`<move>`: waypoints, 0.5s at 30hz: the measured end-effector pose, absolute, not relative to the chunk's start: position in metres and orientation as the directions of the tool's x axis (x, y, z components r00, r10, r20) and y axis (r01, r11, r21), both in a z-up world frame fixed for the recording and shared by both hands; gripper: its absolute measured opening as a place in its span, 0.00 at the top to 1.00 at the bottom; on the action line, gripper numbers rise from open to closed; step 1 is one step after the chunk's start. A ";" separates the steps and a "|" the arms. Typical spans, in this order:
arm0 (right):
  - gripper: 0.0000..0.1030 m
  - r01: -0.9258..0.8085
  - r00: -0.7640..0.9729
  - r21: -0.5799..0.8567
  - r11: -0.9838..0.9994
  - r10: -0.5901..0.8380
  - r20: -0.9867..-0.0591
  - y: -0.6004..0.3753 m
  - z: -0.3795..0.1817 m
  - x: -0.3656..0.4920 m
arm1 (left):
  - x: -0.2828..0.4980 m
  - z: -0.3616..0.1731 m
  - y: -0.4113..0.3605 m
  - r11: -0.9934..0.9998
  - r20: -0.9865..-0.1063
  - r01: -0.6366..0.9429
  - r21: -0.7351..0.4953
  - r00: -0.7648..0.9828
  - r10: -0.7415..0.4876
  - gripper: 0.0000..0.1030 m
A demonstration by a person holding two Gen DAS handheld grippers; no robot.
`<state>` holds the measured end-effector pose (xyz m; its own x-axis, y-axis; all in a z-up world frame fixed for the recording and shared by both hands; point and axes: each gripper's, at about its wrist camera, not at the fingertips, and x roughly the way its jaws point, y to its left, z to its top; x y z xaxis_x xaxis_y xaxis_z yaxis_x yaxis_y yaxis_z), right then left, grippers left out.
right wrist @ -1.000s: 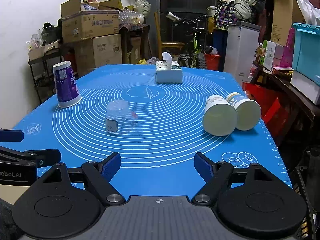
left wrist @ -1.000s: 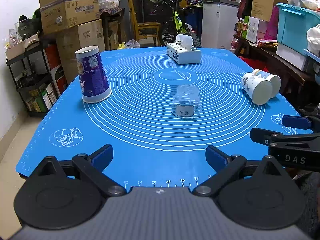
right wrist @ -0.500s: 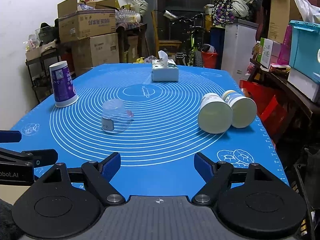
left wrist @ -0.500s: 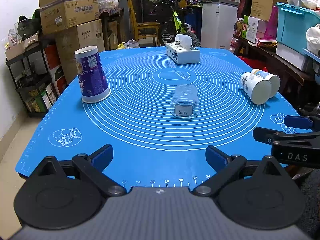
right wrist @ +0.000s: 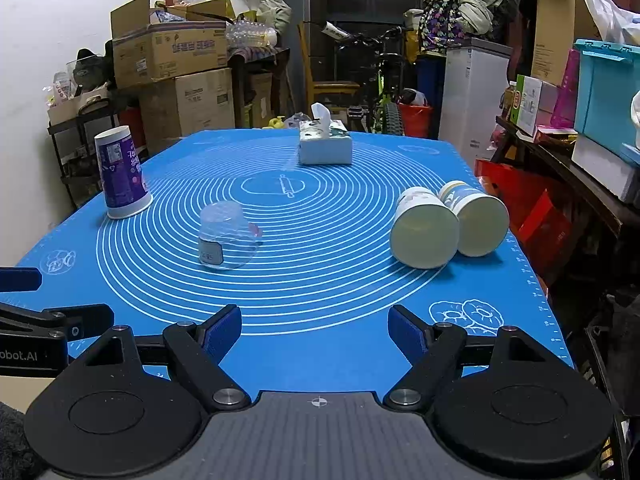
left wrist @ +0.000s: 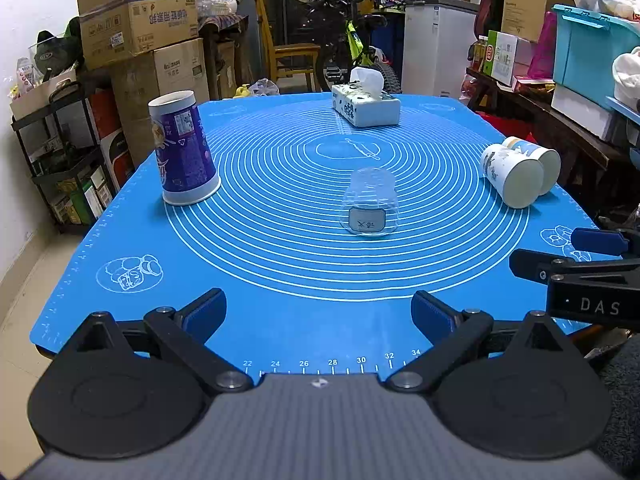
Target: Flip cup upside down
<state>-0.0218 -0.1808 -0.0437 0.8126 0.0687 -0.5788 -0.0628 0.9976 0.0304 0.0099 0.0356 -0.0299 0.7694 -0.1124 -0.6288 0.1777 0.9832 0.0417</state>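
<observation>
Nothing moved; clear cup [left wrist: 370, 202] sits well ahead of left gripper [left wrist: 319, 314]

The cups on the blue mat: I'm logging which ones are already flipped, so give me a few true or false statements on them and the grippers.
1. The purple cup stands mouth down. True.
2. The clear cup lies on its side. False: it stands inverted.
3. The two white cups stand upright. False: they lie on their sides, touching.
4. The left gripper holds a cup. False: it is open and empty.
5. The right gripper is open. True.
</observation>
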 end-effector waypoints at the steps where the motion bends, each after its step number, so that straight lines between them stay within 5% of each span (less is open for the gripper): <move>1: 0.19 -0.062 0.812 0.032 0.998 0.069 -0.579 -0.181 -0.044 -0.022 | 0.010 -0.030 0.036 0.983 -0.629 0.178 0.042 0.769 -0.112 0.05; 15: 0.19 -0.063 0.810 0.038 0.997 0.074 -0.581 -0.182 -0.044 -0.023 | 0.010 -0.031 0.034 0.983 -0.633 0.180 0.042 0.766 -0.113 0.05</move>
